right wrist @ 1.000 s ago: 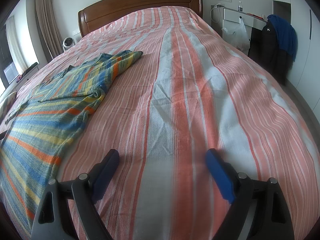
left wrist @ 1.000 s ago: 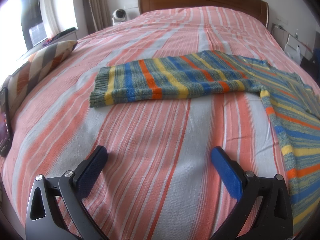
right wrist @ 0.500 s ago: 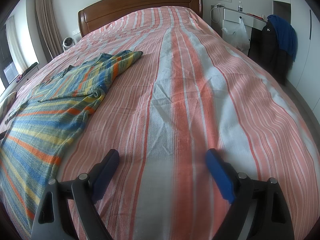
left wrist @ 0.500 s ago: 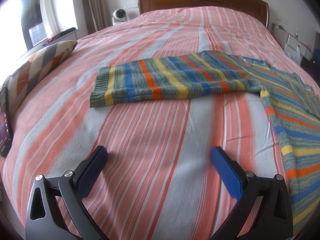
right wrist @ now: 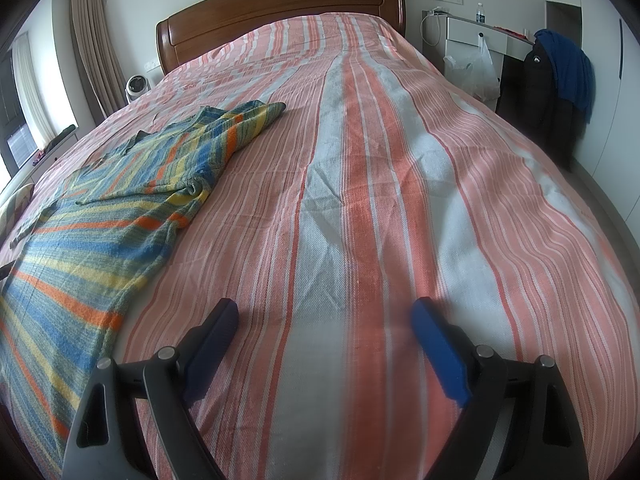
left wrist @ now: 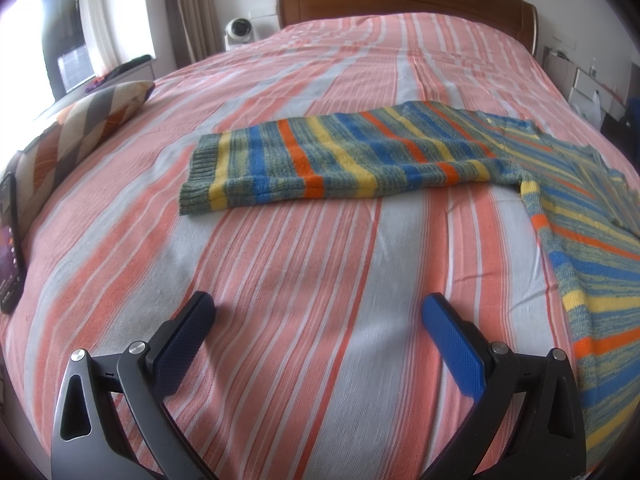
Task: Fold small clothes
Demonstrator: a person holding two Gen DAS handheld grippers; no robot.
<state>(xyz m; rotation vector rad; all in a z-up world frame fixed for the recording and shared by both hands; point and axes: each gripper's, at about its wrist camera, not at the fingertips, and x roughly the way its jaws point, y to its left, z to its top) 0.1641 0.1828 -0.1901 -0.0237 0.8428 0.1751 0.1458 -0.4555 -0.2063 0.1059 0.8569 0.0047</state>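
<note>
Holding both tongs low over the bed (left wrist: 304, 280), I am keeping my left gripper (left wrist: 318, 314) spread wide, its blue pads (left wrist: 452, 344) apart with nothing but striped bedspread between them. My right gripper (right wrist: 324, 318) is likewise standing spread, pinching nothing, its jaws hovering over the bed's (right wrist: 360, 208) pink and grey stripes.

The sweater (left wrist: 360, 156) is lying flat on the bed. In the left view one sleeve is stretching out toward 10 o'clock, its ribbed cuff at the far end, while the body is running down the frame's edge at 3 to 4 o'clock, well apart from my left pads. In the right view the sweater (right wrist: 100, 216) is lying at 9 to 10 o'clock, the other sleeve reaching up toward 11 o'clock, its lower edge just beside my left-hand finger (right wrist: 208, 344) but not touching it.

A striped pillow (left wrist: 80, 136) is resting at 9 to 10 o'clock in the left view, with a phone (left wrist: 10, 240) below it at 9. The headboard (right wrist: 280, 12) is standing at 12, a small fan (right wrist: 138, 86) at 11, and a jacket (right wrist: 560, 76) is hanging at 2 o'clock.
</note>
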